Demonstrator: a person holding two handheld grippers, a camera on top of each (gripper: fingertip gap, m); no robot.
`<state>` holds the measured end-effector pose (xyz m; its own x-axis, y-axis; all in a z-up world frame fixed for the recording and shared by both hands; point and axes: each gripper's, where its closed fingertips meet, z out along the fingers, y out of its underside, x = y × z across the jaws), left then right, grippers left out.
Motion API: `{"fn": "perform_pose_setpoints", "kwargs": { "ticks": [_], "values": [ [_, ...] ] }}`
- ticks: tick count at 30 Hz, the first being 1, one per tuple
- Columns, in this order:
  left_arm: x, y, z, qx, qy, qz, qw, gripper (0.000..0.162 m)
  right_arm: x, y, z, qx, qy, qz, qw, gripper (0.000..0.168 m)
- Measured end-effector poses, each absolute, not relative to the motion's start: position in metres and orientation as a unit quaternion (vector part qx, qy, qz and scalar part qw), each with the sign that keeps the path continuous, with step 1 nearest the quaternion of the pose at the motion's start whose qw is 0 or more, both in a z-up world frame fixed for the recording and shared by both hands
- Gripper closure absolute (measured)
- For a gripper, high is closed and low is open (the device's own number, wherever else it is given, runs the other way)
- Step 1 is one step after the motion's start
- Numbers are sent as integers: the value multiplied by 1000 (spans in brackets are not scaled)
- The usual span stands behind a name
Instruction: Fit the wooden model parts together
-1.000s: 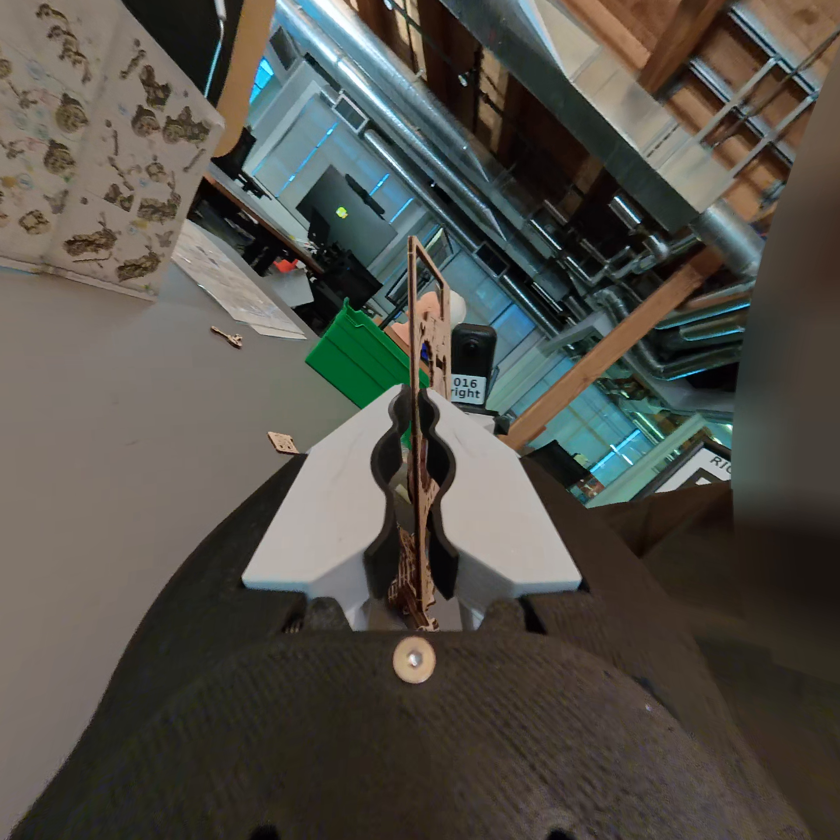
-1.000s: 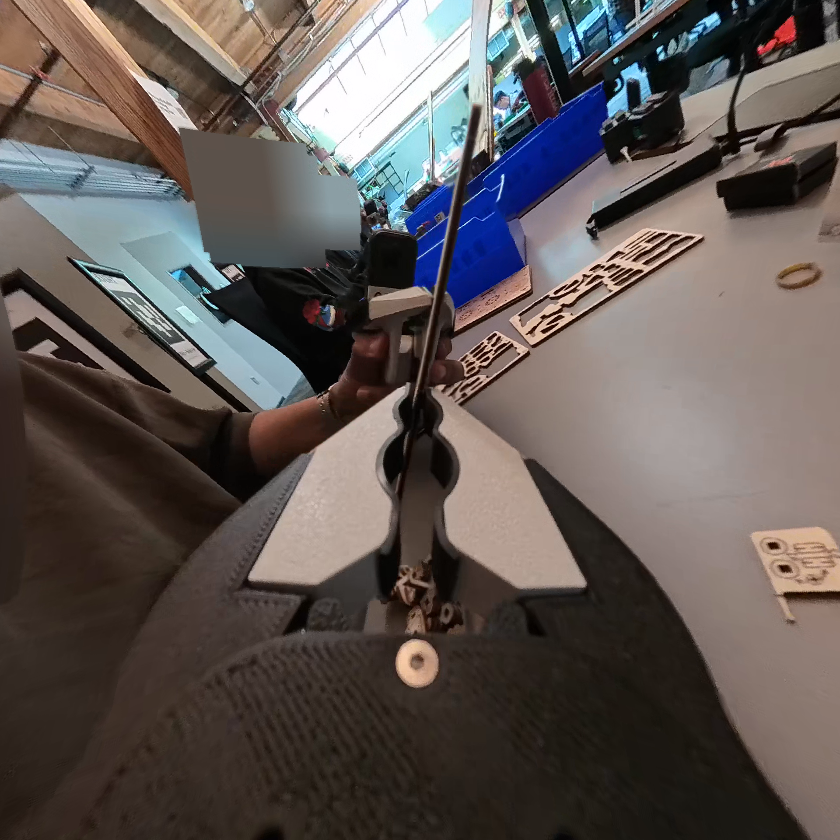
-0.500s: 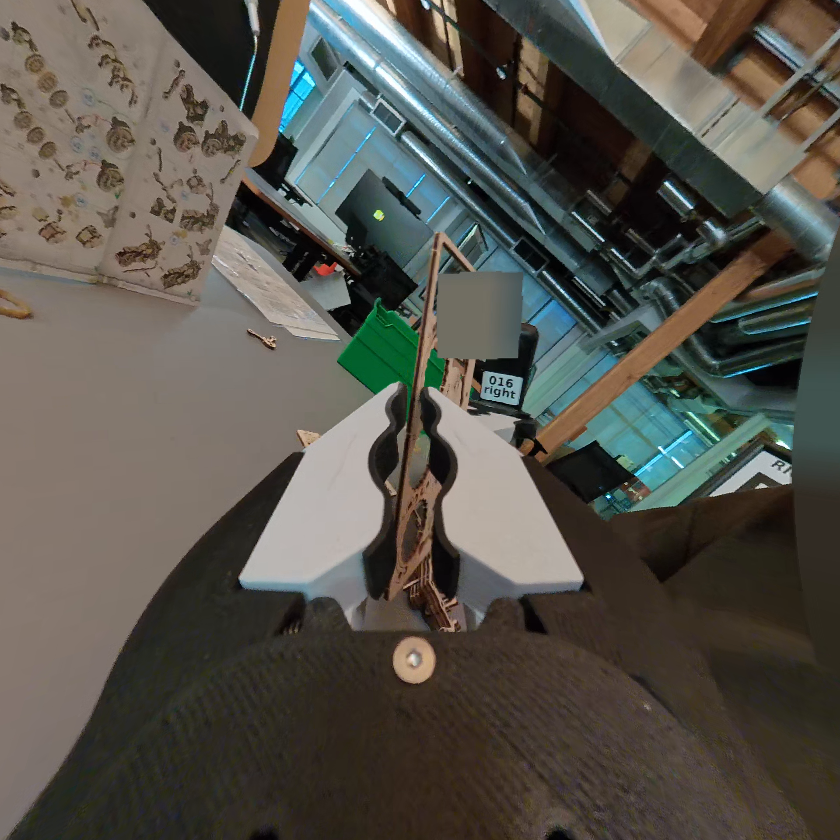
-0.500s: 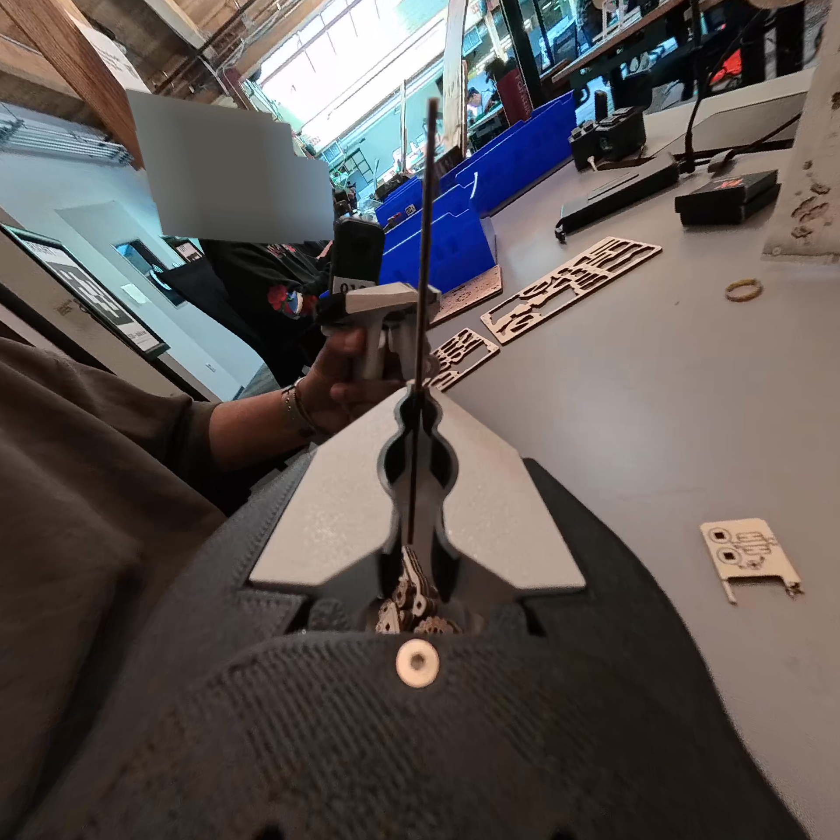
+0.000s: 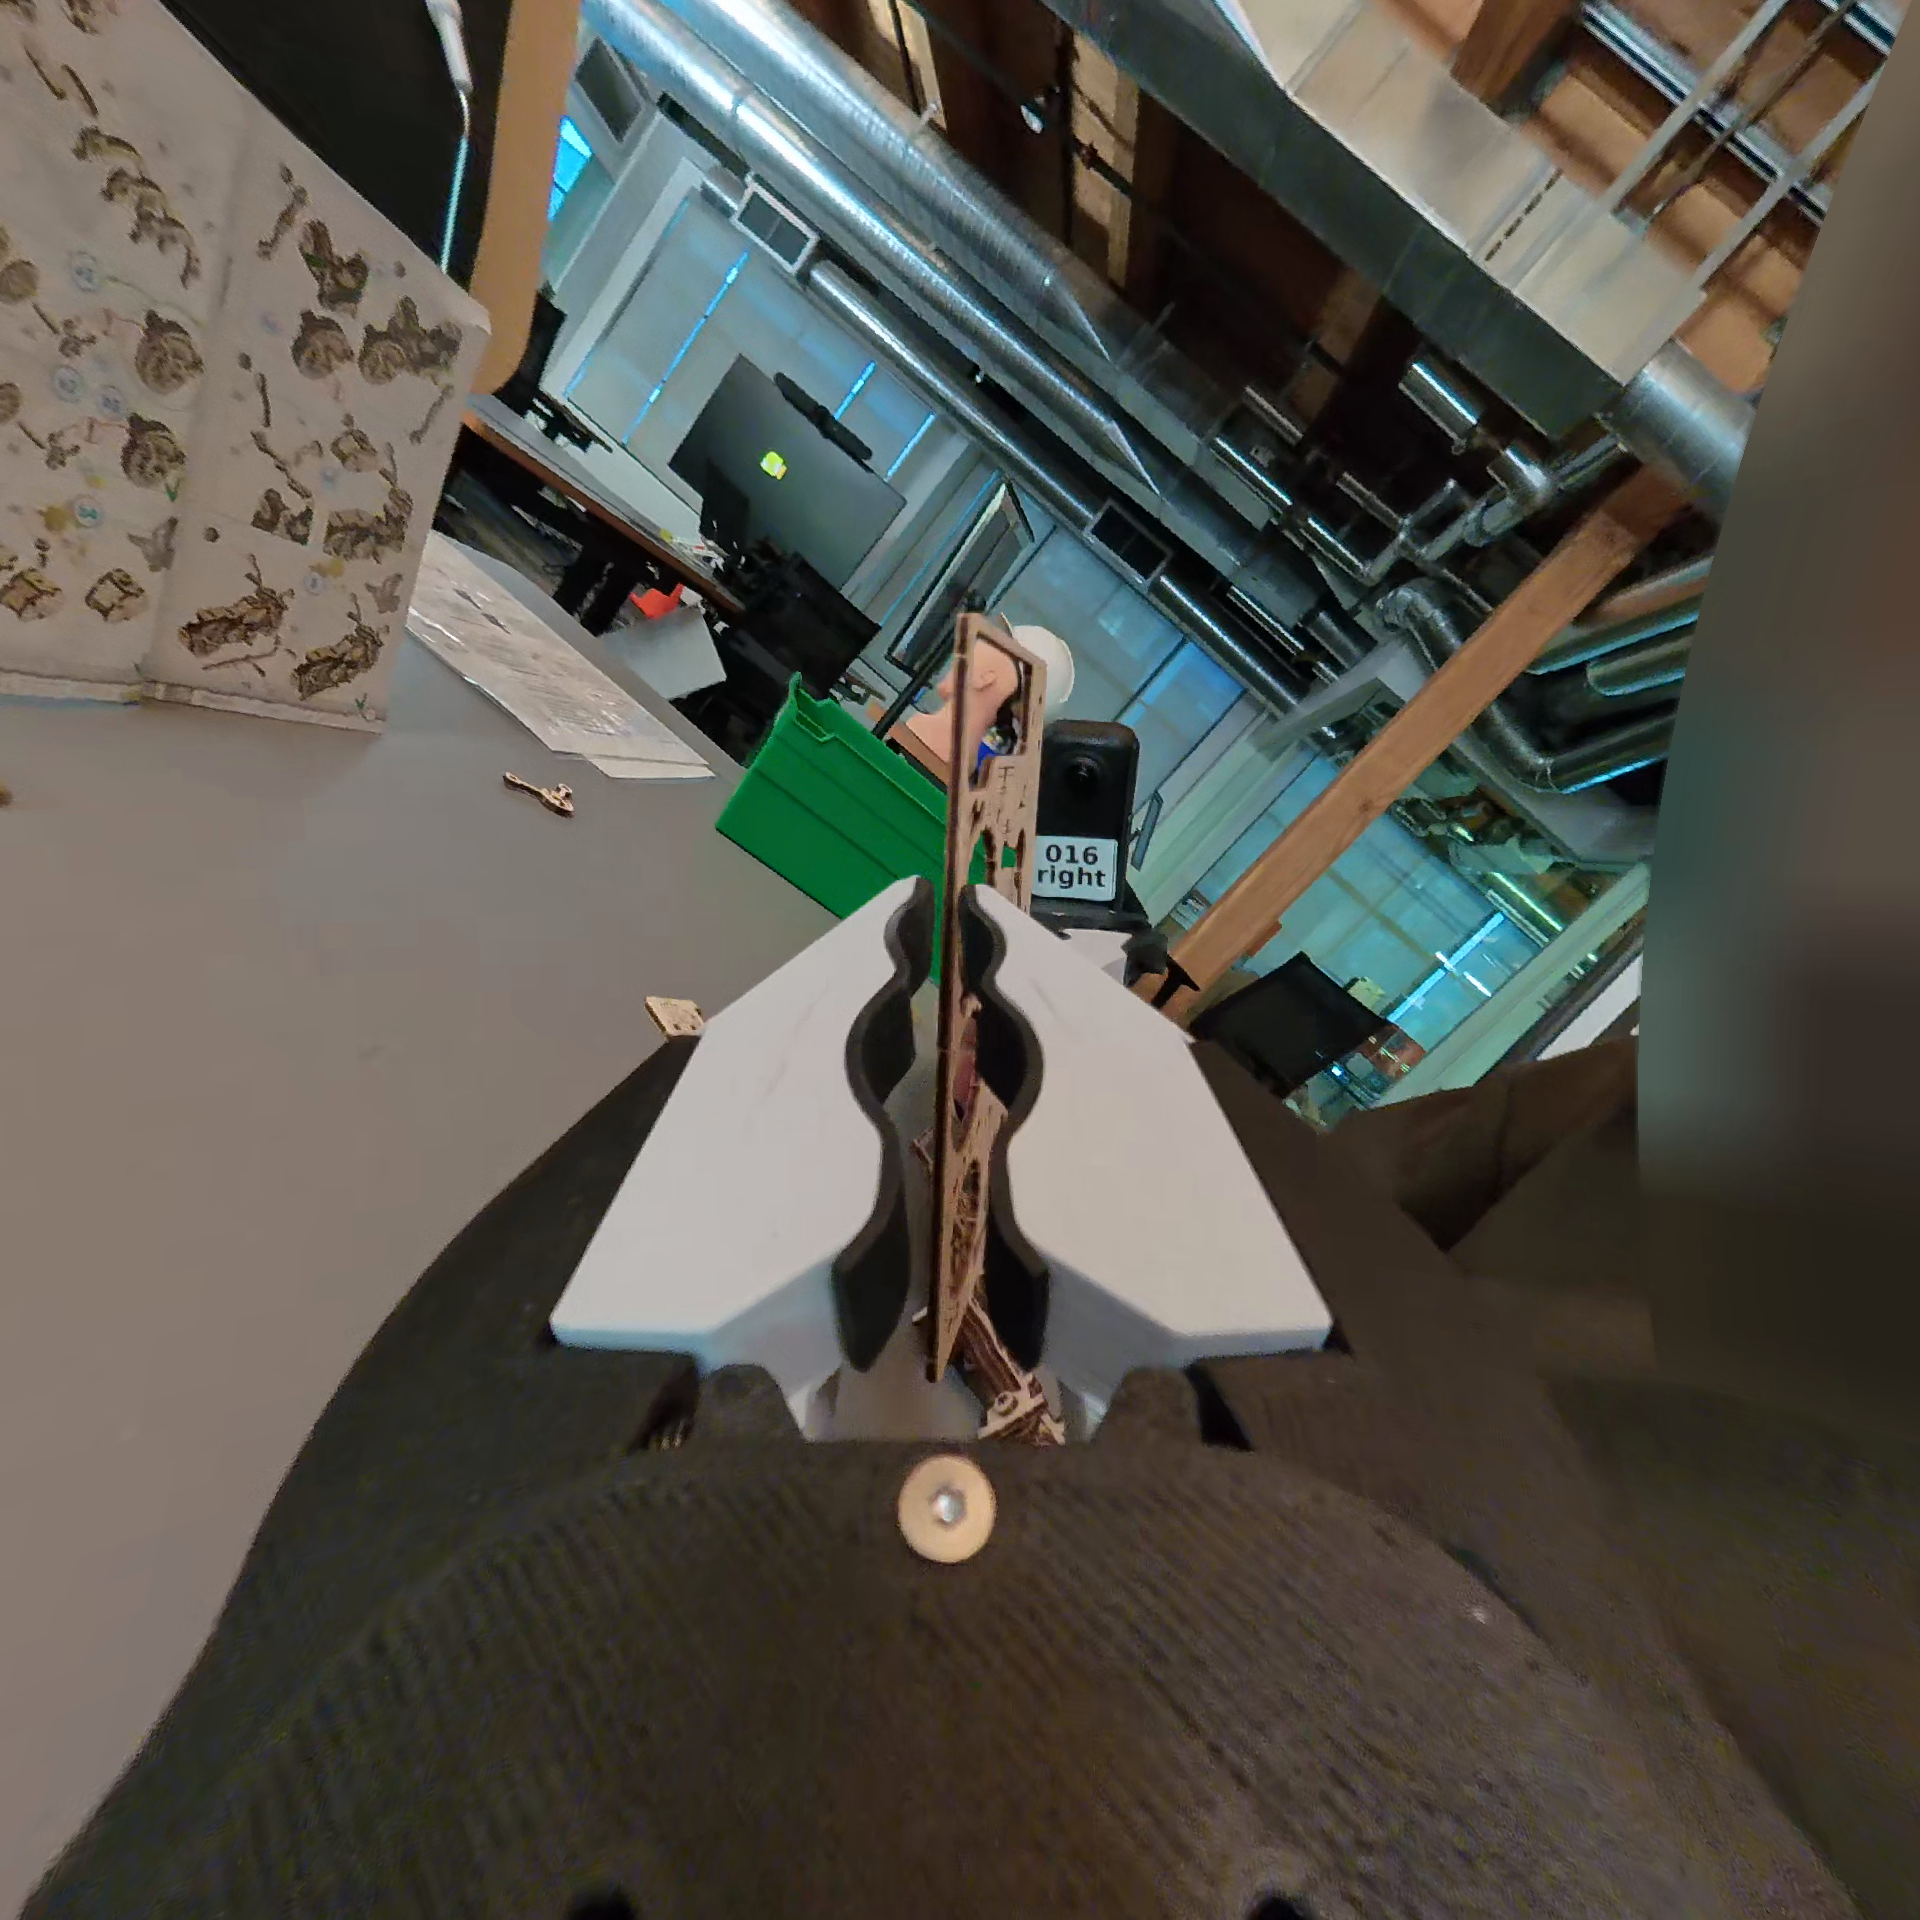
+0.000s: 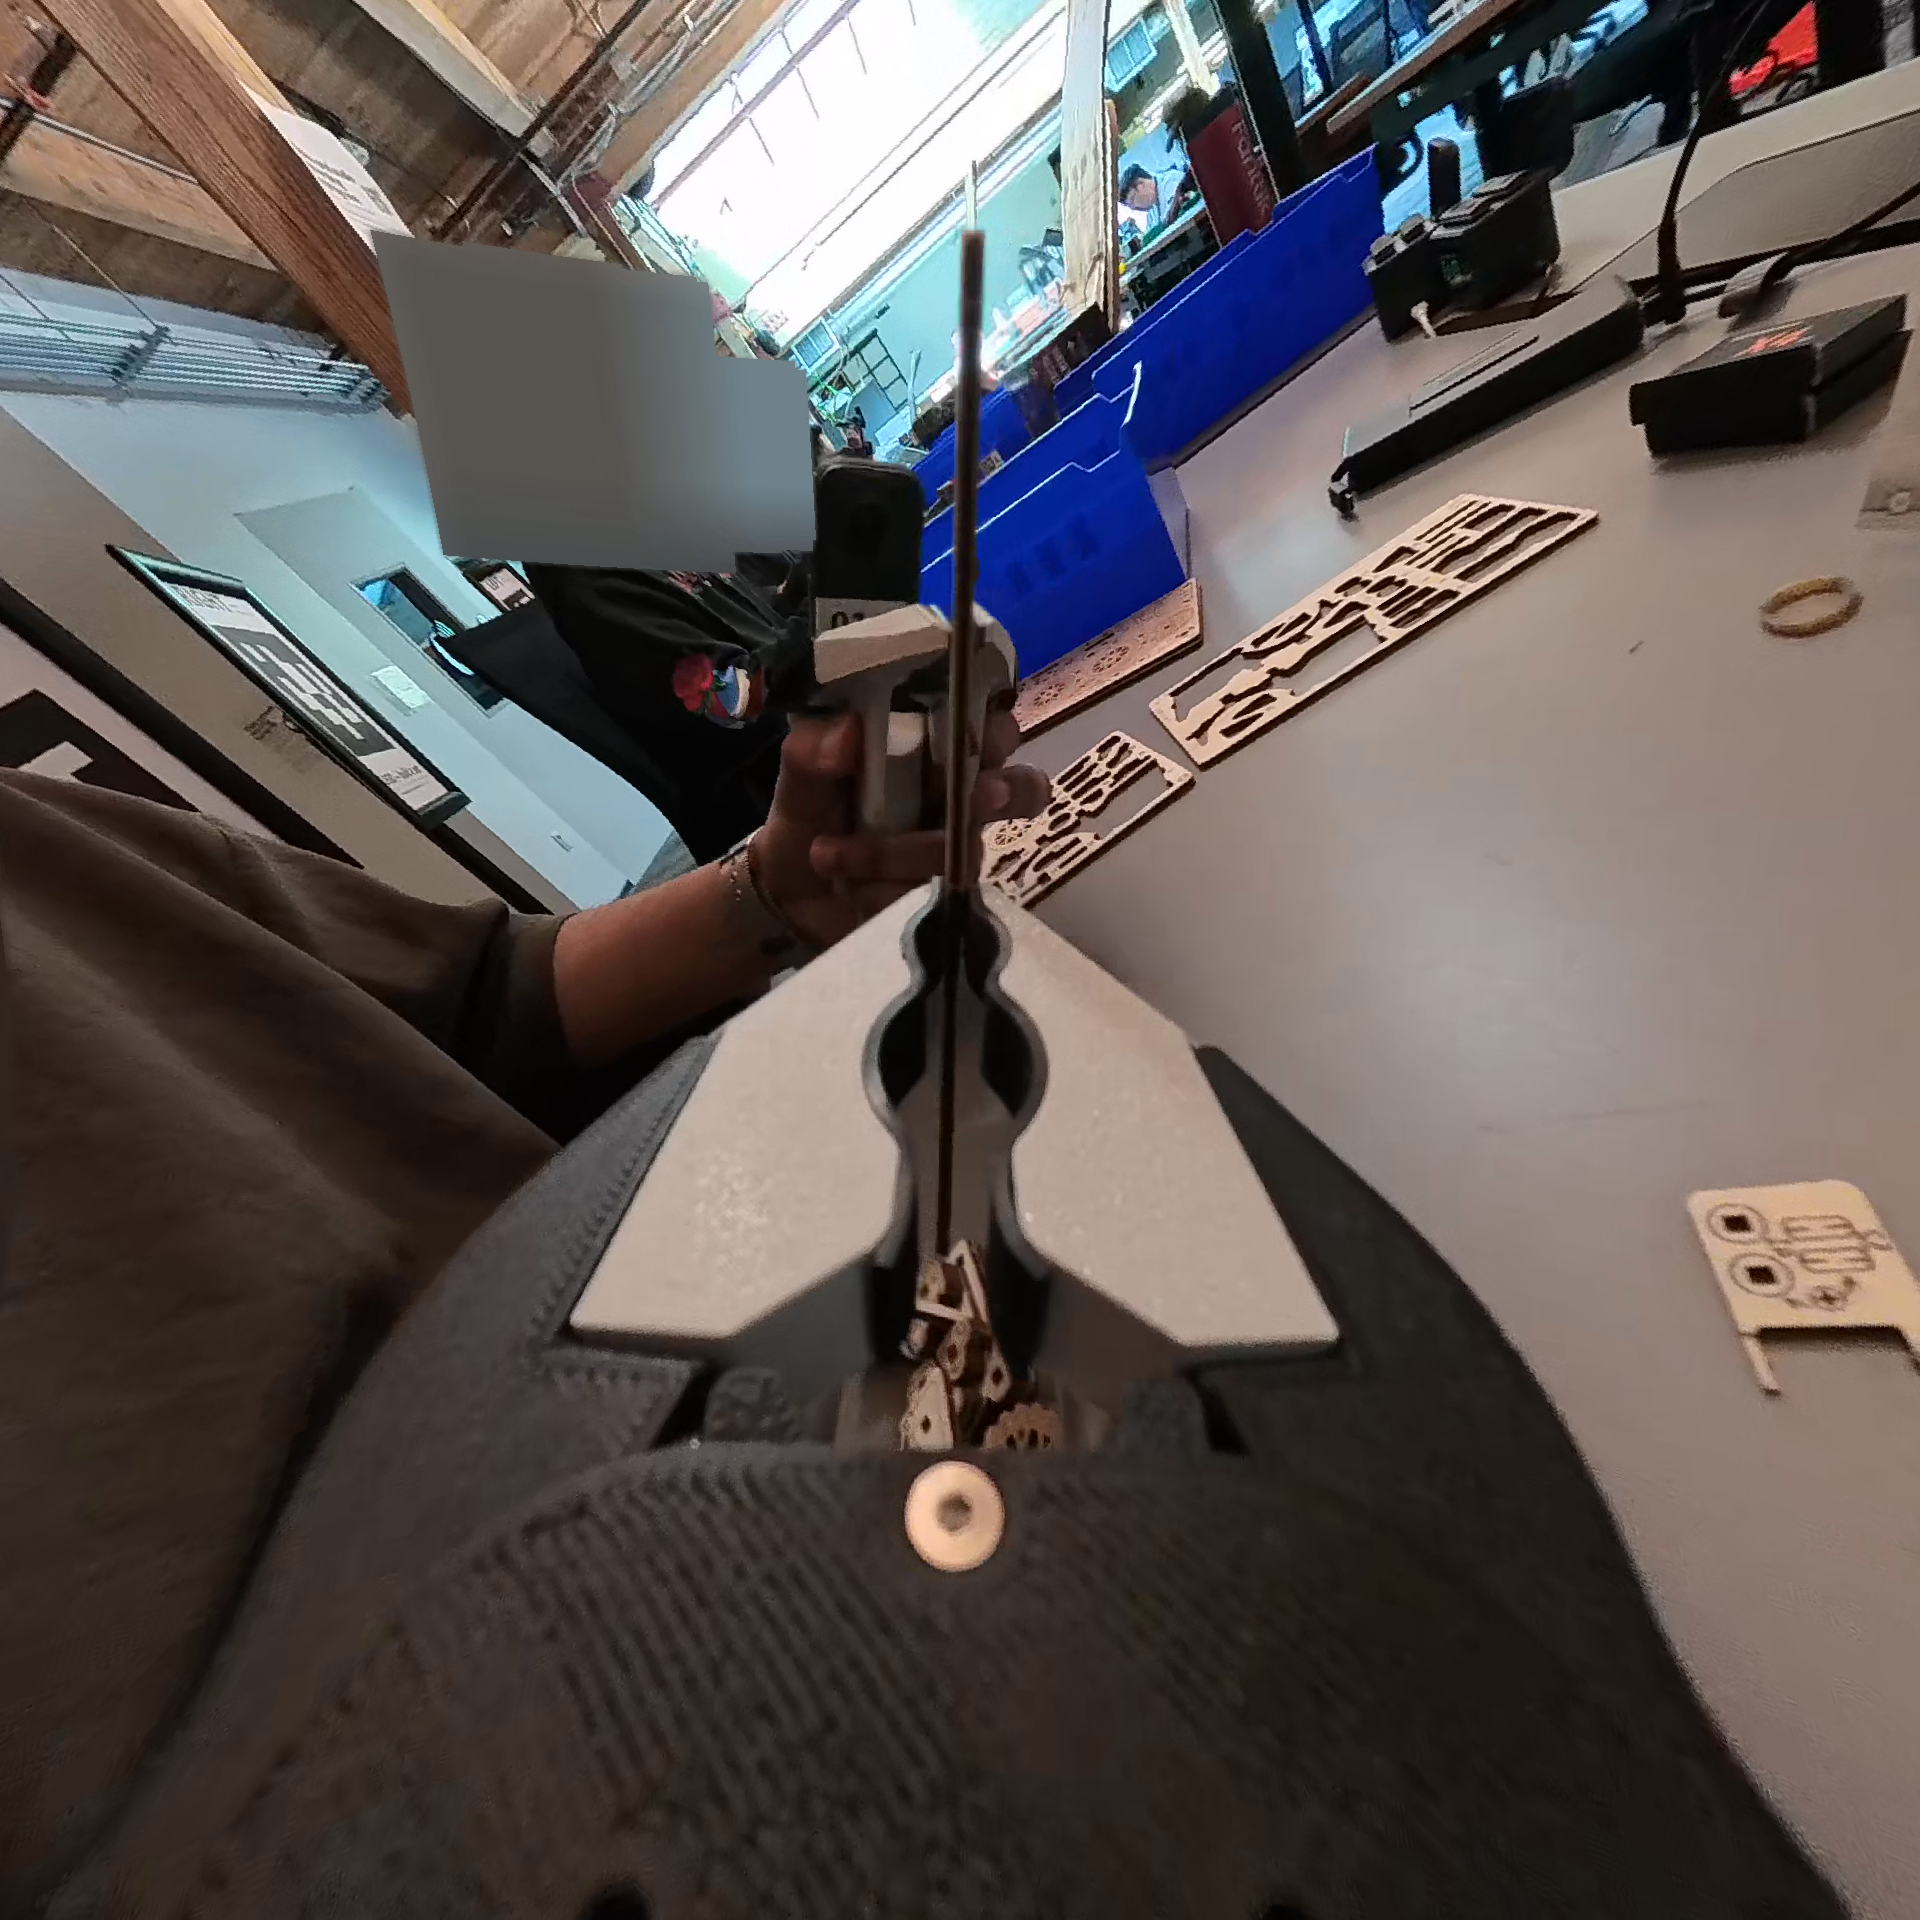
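My left gripper is shut on a thin laser-cut wooden sheet that stands nearly edge-on and rises past the fingertips. My right gripper is shut on a thin wooden sheet seen fully edge-on as a dark line. I cannot tell whether both hold the same sheet. The left gripper, held by a hand, shows just behind the sheet in the right wrist view. The right gripper's camera shows just behind the sheet in the left wrist view. Both grippers are lifted above the grey table.
Cut-out wooden sheets and a smaller one lie on the table, with a small wooden card at the right and a ring. Blue bins and black boxes stand farther back. A green bin and a propped instruction sheet show in the left wrist view. The gap from one gripper's tips to the other's is roughly 8 cm. The small wooden card lies some 15 cm from my right tips, 20 cm from my left tips.
Both grippers have turned a little and stay shut. The sheet in each view now stands straighter between the fingers. The left gripper and hand look closer in the right wrist view.
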<state>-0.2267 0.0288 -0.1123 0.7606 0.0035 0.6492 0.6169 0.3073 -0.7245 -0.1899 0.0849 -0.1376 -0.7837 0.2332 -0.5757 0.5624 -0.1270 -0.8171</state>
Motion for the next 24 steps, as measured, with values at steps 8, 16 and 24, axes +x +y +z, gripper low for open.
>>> {"fn": "perform_pose_setpoints", "kwargs": {
  "ticks": [8, 16, 24],
  "values": [
    [-227, 29, -115, -554, -284, -219, 751, 157, -190, 86, -136, 308, 646, -687, 127, 168],
    [-223, 31, -116, -565, -277, -222, 745, 155, -189, 85, -137, 307, 647, -685, 132, 168],
    [-224, 32, -116, -575, -275, -201, 744, 162, -189, 85, -138, 307, 650, -683, 127, 167]
  ]
}}
